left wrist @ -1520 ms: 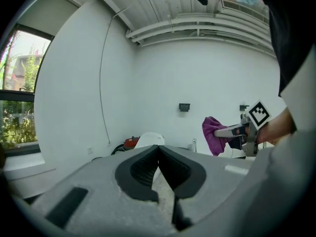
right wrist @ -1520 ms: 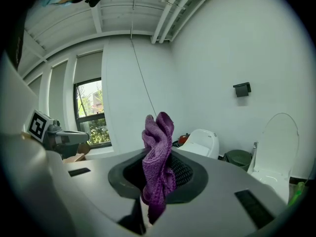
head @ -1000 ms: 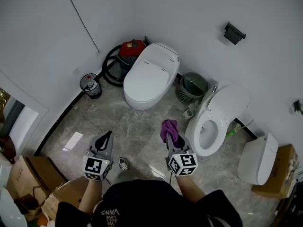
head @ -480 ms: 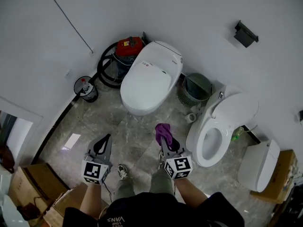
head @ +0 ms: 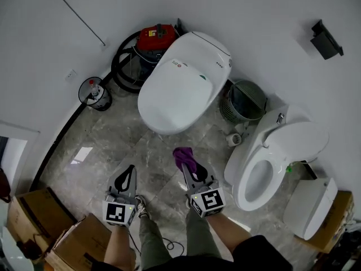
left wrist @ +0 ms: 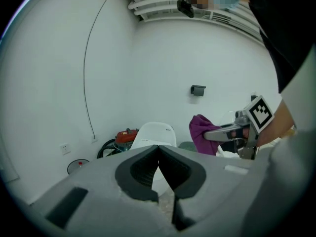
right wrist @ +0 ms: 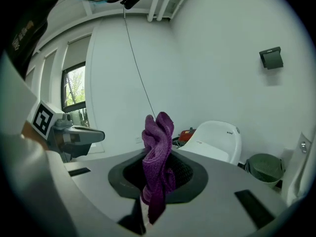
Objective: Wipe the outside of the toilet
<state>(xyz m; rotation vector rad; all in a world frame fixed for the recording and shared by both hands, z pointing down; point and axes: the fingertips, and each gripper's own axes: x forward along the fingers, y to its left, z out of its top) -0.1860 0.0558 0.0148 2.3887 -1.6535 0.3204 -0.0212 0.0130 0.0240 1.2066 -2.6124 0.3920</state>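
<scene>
A white toilet (head: 180,83) with its lid down stands against the far wall; it also shows in the left gripper view (left wrist: 155,131) and the right gripper view (right wrist: 217,139). My right gripper (head: 188,165) is shut on a purple cloth (head: 183,157), bunched upright between the jaws (right wrist: 157,157), held over the floor short of the toilet. My left gripper (head: 127,174) hangs to its left, shut and holding nothing (left wrist: 158,149). A second white toilet (head: 271,157) with its lid raised stands to the right.
A red vacuum with a black hose (head: 148,44) sits behind the closed toilet. A green waste basket (head: 243,101) stands between the two toilets. A small black bin (head: 94,94) is at the left wall. Cardboard boxes (head: 62,239) lie at lower left; the floor is grey marble tile.
The view has moved closer to the closed toilet. Both grippers have advanced toward it, the right one still carrying the purple cloth.
</scene>
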